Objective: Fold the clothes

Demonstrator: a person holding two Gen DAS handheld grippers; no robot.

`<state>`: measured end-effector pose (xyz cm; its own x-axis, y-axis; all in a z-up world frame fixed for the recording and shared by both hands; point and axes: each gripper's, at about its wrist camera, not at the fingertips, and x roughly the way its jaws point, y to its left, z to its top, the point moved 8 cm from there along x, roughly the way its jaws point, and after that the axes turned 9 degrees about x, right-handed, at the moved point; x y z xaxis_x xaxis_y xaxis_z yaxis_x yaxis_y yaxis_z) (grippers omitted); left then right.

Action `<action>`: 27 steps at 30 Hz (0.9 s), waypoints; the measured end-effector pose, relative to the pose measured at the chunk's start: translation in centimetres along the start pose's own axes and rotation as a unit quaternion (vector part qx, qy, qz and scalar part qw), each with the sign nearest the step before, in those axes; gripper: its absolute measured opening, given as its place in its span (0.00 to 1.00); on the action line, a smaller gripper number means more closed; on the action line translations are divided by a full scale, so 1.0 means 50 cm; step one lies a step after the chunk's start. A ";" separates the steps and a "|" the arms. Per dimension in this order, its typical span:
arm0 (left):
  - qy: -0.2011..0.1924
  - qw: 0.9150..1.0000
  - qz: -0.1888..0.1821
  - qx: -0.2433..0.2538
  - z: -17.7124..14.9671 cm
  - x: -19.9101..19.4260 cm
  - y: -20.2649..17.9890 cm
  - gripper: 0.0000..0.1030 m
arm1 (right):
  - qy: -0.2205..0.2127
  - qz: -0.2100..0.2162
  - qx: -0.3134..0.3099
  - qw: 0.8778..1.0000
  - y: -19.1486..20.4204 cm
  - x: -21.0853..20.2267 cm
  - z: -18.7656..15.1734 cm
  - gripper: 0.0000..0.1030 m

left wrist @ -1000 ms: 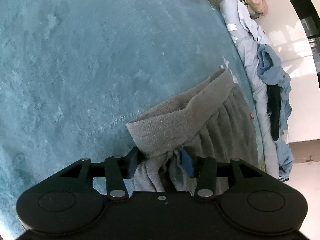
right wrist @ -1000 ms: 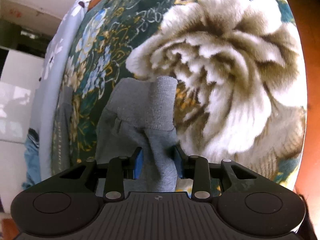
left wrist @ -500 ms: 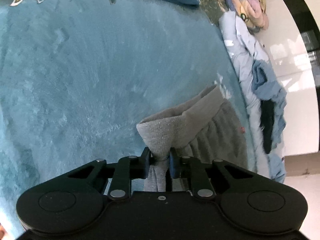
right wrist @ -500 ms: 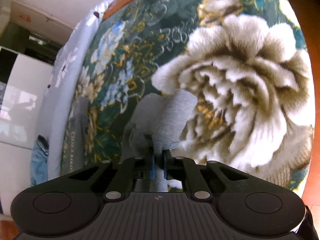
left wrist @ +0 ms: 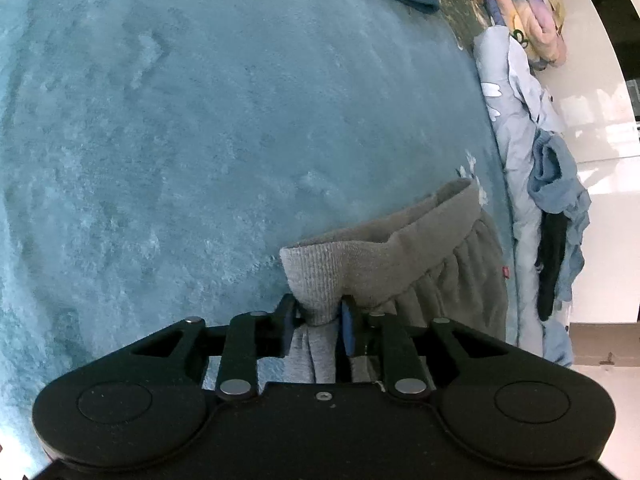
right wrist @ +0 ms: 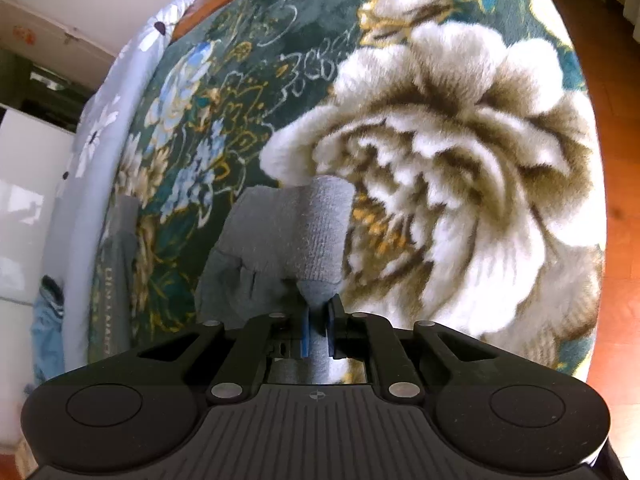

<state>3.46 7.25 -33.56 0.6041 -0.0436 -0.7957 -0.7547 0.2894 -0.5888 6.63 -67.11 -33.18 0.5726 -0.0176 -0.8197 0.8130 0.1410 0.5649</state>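
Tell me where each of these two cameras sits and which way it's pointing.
Left wrist: on the left gripper, looking forward and down along its fingers at the grey trousers' waistband on a teal blanket; its jaws are opening, cloth between the pads.
Right wrist: on the right gripper, looking down at the waistband's other corner over a flowered blanket; its pads pinch the cloth.
Shared: the same grey trousers; no hand or sleeve shows.

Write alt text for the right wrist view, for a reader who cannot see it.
The right gripper is shut on the ribbed waistband of grey sweatpants, lifting that edge off a dark green plush blanket with a large cream flower. A pale floral sheet runs along the blanket's left edge.
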 end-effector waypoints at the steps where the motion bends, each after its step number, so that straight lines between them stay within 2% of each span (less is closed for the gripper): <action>1: 0.002 1.000 -0.003 0.002 0.000 0.001 -0.002 0.21 | 0.004 0.002 0.001 1.000 0.002 0.002 -0.001 0.11; 2: 0.005 1.000 -0.005 0.004 -0.001 0.002 -0.003 0.24 | 0.008 0.006 0.003 1.000 0.003 0.004 -0.003 0.18; 4: 0.009 1.000 -0.012 0.005 -0.003 0.004 0.000 0.30 | 0.020 0.012 0.005 1.000 0.001 0.006 -0.012 0.25; 7: 0.017 1.000 -0.021 0.013 -0.014 0.011 0.000 0.35 | 0.033 0.018 0.003 0.999 -0.004 0.009 -0.028 0.26; 10: 0.025 0.999 -0.028 0.031 -0.023 0.021 -0.007 0.36 | 0.039 0.030 0.005 0.999 -0.007 0.012 -0.043 0.25; 12: 0.023 0.999 -0.031 0.037 -0.021 0.025 -0.015 0.35 | 0.036 0.036 0.005 0.999 -0.004 0.011 -0.047 0.21; 13: 0.021 0.999 -0.030 0.038 -0.019 0.026 -0.019 0.30 | 0.035 0.037 0.005 0.999 -0.002 0.011 -0.048 0.10; 16: 0.028 0.999 -0.002 0.038 -0.015 0.030 -0.026 0.22 | 0.032 0.033 -0.001 0.999 0.011 0.008 -0.048 0.06; 17: 0.031 0.999 0.008 0.037 -0.013 0.028 -0.031 0.17 | 0.030 0.035 -0.001 0.999 0.017 0.004 -0.048 0.06; 22: 0.041 0.998 0.042 0.035 -0.004 0.006 -0.070 0.14 | 0.014 0.046 0.022 0.999 0.051 -0.020 -0.045 0.05; 27: 0.039 0.998 0.017 0.047 0.028 -0.025 -0.153 0.14 | 0.016 0.083 0.029 0.996 0.130 -0.039 -0.041 0.05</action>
<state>8.84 6.41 -27.87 0.5536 -0.1059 -0.8260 -0.7453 0.3794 -0.5482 10.57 -64.10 -28.09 0.6962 0.0333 -0.7170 0.7131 0.0826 0.6962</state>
